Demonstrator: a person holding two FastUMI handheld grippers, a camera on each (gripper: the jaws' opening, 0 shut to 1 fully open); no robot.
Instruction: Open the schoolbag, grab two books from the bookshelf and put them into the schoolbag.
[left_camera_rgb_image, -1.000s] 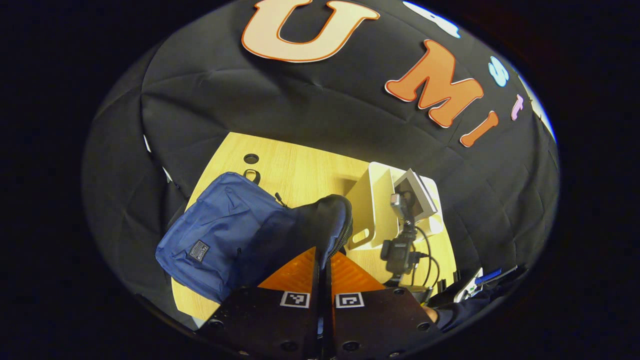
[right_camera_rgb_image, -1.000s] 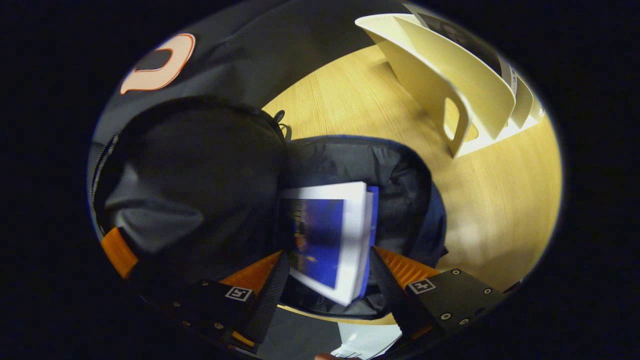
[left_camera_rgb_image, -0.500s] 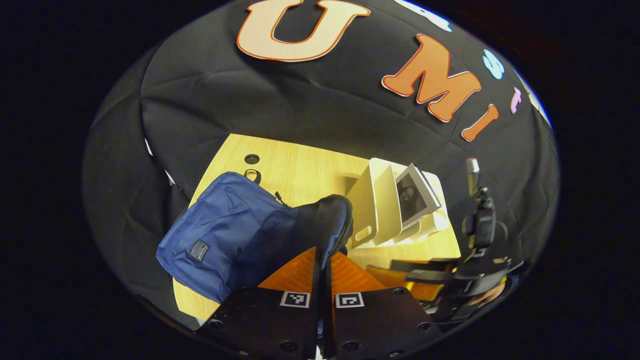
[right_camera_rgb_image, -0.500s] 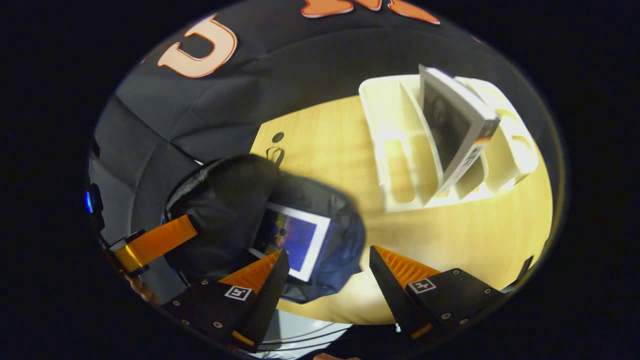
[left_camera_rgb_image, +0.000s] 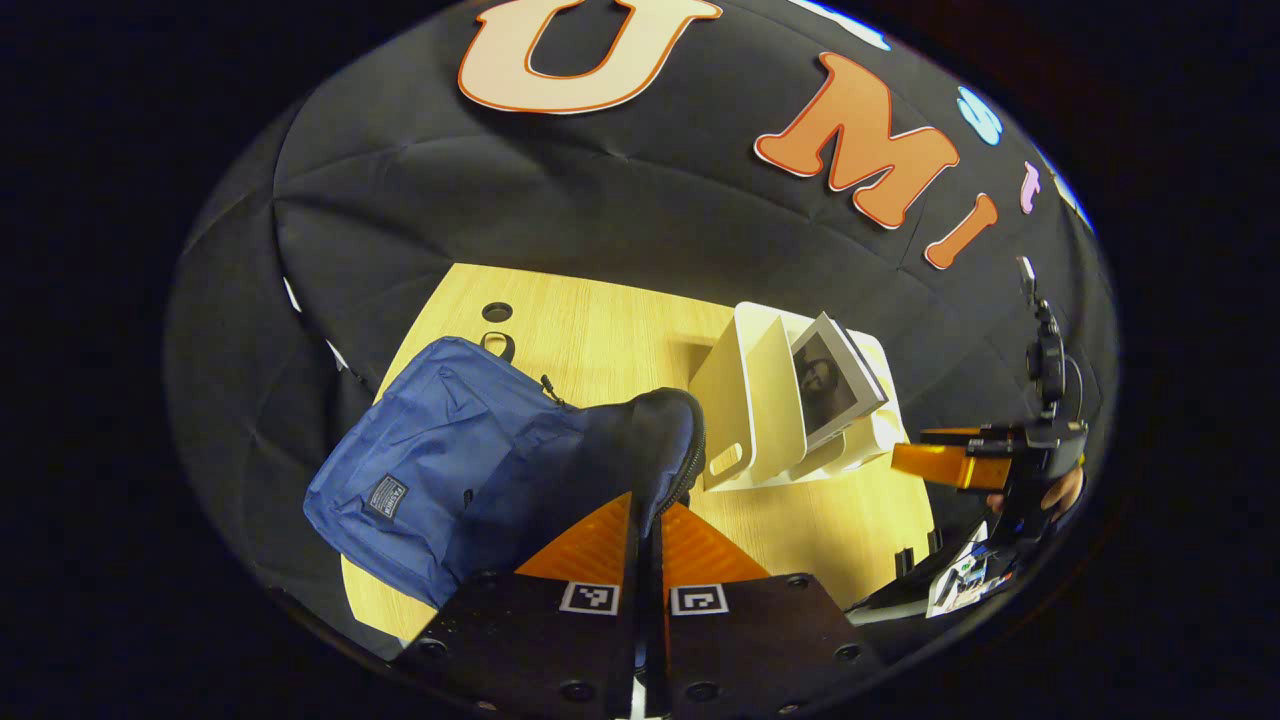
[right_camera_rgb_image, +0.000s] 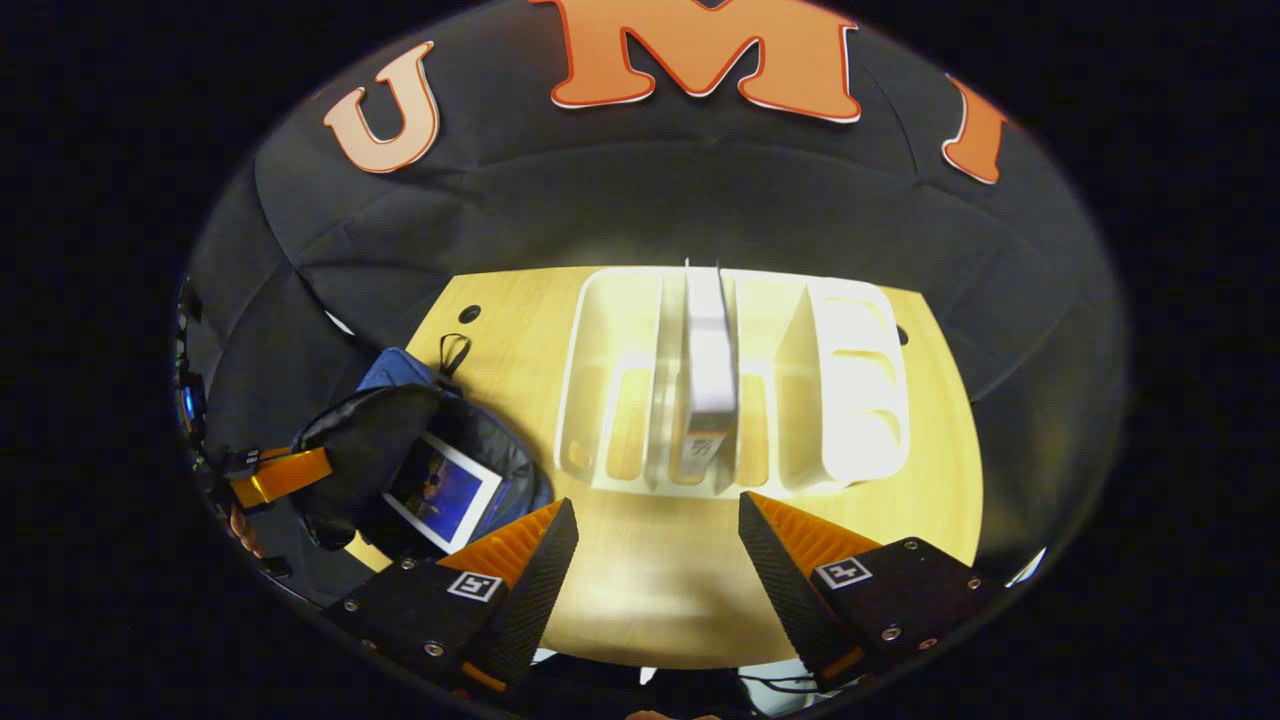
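Observation:
The blue schoolbag (left_camera_rgb_image: 430, 480) lies on the wooden table (left_camera_rgb_image: 600, 340), and my left gripper (left_camera_rgb_image: 648, 505) is shut on the edge of its raised black flap (left_camera_rgb_image: 650, 440). In the right gripper view the schoolbag (right_camera_rgb_image: 365, 450) gapes open at the left with a blue-covered book (right_camera_rgb_image: 445, 490) lying inside, and the left gripper (right_camera_rgb_image: 280, 475) holds the flap up. My right gripper (right_camera_rgb_image: 655, 520) is open and holds nothing, a short way in front of the white bookshelf (right_camera_rgb_image: 850, 390). One grey book (right_camera_rgb_image: 708, 360) stands in a middle slot. The right gripper (left_camera_rgb_image: 960, 465) also appears in the left gripper view.
The bookshelf (left_camera_rgb_image: 750, 400) stands just right of the bag, with the leaning book (left_camera_rgb_image: 830, 380) in it. Bare tabletop (right_camera_rgb_image: 650, 580) lies between my right gripper and the shelf. Round holes (left_camera_rgb_image: 497, 312) mark the table's far edge. Some papers (left_camera_rgb_image: 960, 585) lie off the table's right side.
My right gripper drew back out of the bag, leaving the blue book inside, and swung round to face the bookshelf. The left gripper kept its hold on the flap.

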